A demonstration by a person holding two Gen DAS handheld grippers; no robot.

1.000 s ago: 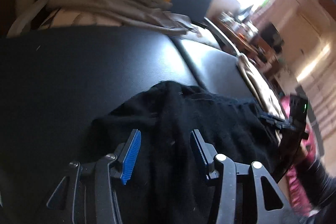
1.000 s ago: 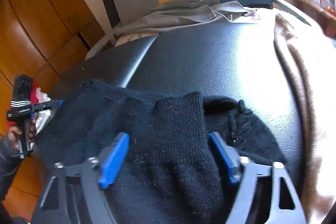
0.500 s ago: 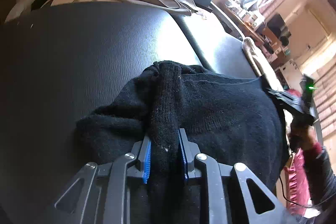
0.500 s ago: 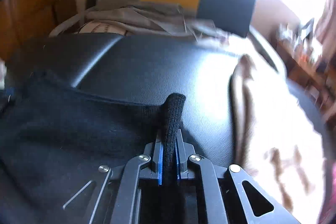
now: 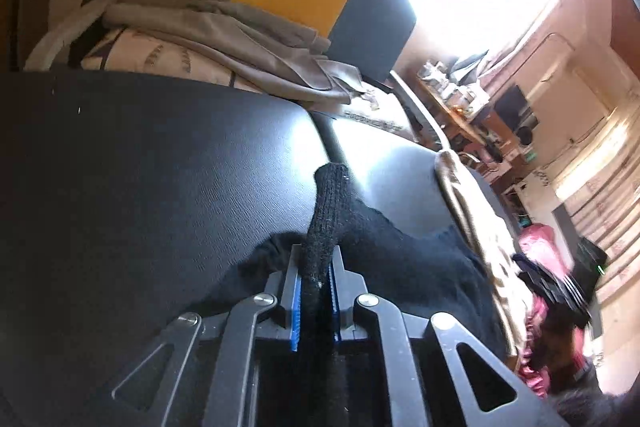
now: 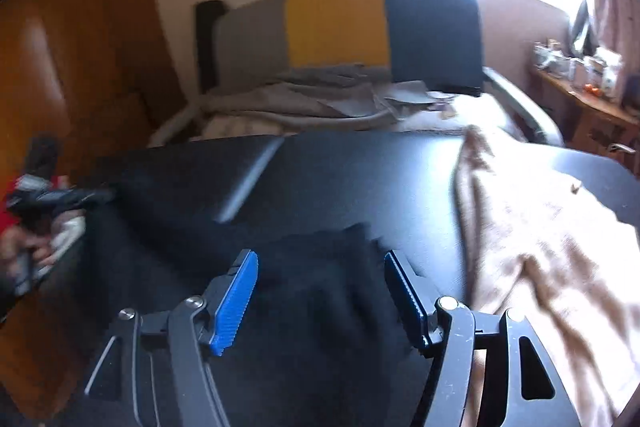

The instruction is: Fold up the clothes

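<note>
Left gripper (image 5: pixel 314 291), lower centre of its frame: jaws have just been closing, now pinched on a ridge of the black knit garment (image 5: pixel 400 259), which rises past the blue pads. Right gripper (image 6: pixel 320 291), lower centre: jaws have just sprung apart, wide, nothing between the pads; garment lies below on the black padded surface (image 6: pixel 360 167). Beige cloth (image 6: pixel 540 247) at right, just beside. Risk: one-sided hold lets the knit sag and bunch; right jaws could snag the beige cloth on regrasp.
</note>
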